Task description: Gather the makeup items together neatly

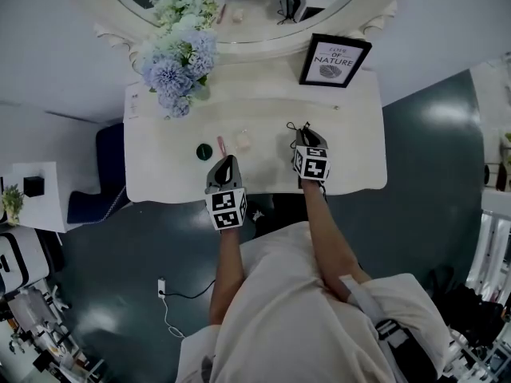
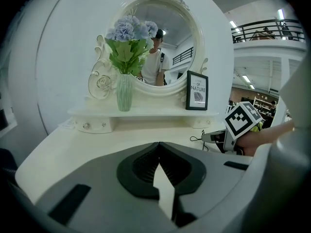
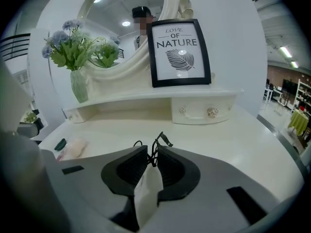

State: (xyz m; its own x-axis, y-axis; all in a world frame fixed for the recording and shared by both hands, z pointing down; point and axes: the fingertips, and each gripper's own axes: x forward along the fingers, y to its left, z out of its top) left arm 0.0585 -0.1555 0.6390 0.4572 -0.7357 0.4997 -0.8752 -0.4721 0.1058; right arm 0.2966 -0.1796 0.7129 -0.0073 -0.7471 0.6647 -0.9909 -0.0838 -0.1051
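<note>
**Desk:** Where are your two grippers?

**Operator:** Both are over the front half of the white worktop (image 1: 351,134), side by side in front of me. My left gripper (image 2: 158,145) is clenched. Its two pads are pressed flat together with nothing between them. It hangs near the front edge and points toward the round mirror (image 1: 263,45).

**Desk:** And the right one?

**Operator:** My right gripper (image 3: 151,152) has its jaws drawn in narrow on a black wire tool (image 3: 160,140). In its own view I see the pads against the wire on both sides, with thin loops sticking out past the tips. I can't tell whether the far end of the tool rests on the worktop.

**Desk:** Where are the makeup items?

**Operator:** Three of them lie close together just ahead of my left gripper. There's a dark green round pot (image 1: 204,151) on the left and a pink stick (image 1: 222,144) just beside it. A pale pink piece (image 1: 243,141) sits to the right of the stick. The black wire tool is apart from that group, off to its right.

**Desk:** What's at the back?

**Operator:** I see a raised shelf under the mirror. Blue and white flowers (image 1: 177,66) stand on its left end in a pale green vase (image 2: 124,92). A black-framed print (image 1: 334,60) reading LOVE OF NATURE stands on its right end.
</note>
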